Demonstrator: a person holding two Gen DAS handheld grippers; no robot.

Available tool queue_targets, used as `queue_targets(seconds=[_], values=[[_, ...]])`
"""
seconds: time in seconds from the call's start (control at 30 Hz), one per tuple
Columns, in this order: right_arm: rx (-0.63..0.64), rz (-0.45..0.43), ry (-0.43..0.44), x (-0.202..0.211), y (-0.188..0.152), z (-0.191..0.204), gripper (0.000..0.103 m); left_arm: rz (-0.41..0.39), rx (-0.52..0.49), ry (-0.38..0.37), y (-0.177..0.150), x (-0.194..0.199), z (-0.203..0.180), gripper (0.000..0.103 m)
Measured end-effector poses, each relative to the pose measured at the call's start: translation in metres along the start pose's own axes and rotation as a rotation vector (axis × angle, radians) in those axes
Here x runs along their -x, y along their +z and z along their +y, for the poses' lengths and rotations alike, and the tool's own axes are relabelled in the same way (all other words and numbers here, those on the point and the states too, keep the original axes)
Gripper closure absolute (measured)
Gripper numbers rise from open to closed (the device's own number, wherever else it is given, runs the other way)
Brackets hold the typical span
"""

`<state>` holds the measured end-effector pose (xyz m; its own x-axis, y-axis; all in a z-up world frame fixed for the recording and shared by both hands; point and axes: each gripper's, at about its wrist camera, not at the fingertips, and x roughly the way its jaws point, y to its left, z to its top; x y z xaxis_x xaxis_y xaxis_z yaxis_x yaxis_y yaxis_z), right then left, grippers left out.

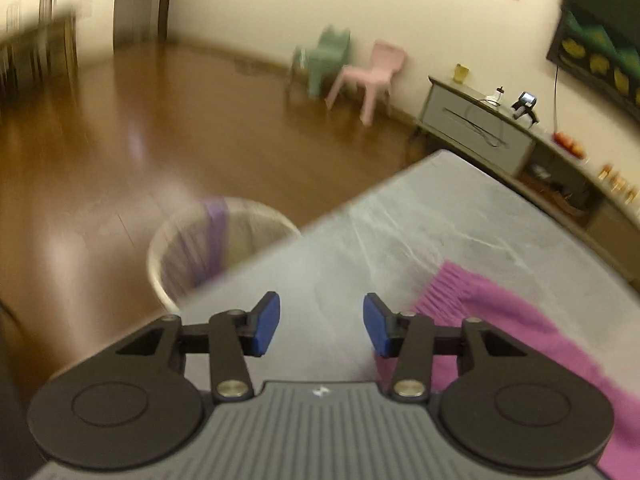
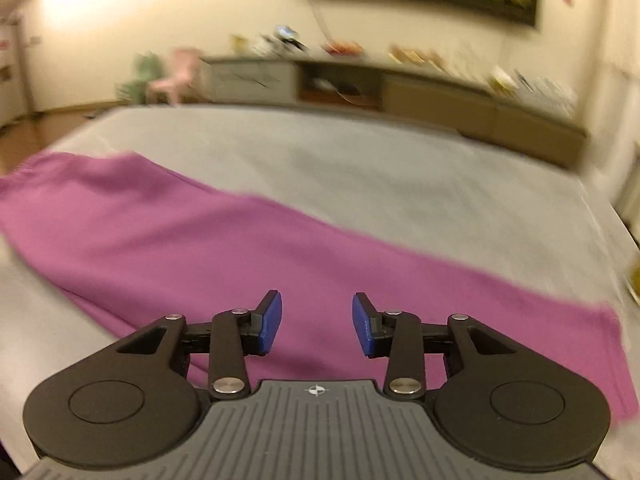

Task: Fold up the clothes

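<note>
Purple-pink trousers (image 2: 224,248) lie flat and stretched across the grey table (image 2: 360,168), with the elastic waistband at the left end. In the left wrist view the ribbed waistband (image 1: 448,292) lies just right of my left gripper (image 1: 322,328), which is open and empty above the table near its corner. My right gripper (image 2: 317,328) is open and empty, hovering over the middle of the trousers near their near edge. Both views are motion-blurred.
A white laundry basket (image 1: 216,248) with purple cloth in it stands on the wooden floor beside the table corner. A low grey sideboard (image 1: 480,128) runs along the far wall. A pink chair (image 1: 372,76) and a green chair (image 1: 324,56) stand by the wall.
</note>
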<state>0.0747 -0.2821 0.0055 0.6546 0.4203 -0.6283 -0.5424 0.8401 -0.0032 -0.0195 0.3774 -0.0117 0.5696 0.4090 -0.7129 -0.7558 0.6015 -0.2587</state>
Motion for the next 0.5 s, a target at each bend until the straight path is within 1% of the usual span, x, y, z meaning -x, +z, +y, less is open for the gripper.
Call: queue_targets(seconds=[0.03,0.07,0.13,0.17,0.23,0.3,0.37,0.4,0.43,0.5], values=[[0.032,-0.01,0.038,-0.005,0.005,0.015,0.045,0.023,0.036,-0.036,-0.002,-0.002,0.005,0.059],[0.065,-0.02,0.075,-0.01,0.01,0.03,0.043,0.035,0.037,-0.053,-0.004,-0.002,0.005,0.059],[0.126,0.008,0.141,-0.031,0.016,0.058,0.043,0.054,0.024,-0.079,-0.008,-0.003,0.002,0.059],[0.154,0.026,0.17,-0.043,0.017,0.072,0.043,0.054,0.001,-0.067,-0.012,-0.004,0.0,0.059],[0.185,0.055,0.189,-0.063,0.015,0.089,0.044,0.041,-0.049,-0.025,-0.018,0.0,-0.002,0.06],[0.184,0.061,0.196,-0.069,0.014,0.093,0.044,0.027,-0.091,0.007,-0.022,0.002,-0.003,0.06],[0.18,0.064,0.202,-0.074,0.014,0.097,0.044,-0.004,-0.168,0.074,-0.026,0.007,-0.007,0.06],[0.179,0.06,0.205,-0.074,0.013,0.097,0.044,-0.01,-0.199,0.091,-0.027,0.006,-0.011,0.06],[0.178,0.054,0.209,-0.073,0.012,0.096,0.044,-0.001,-0.23,0.088,-0.029,0.005,-0.015,0.06],[0.219,0.06,0.205,-0.076,0.009,0.103,0.044,0.018,-0.293,0.079,-0.035,0.003,-0.022,0.061]])
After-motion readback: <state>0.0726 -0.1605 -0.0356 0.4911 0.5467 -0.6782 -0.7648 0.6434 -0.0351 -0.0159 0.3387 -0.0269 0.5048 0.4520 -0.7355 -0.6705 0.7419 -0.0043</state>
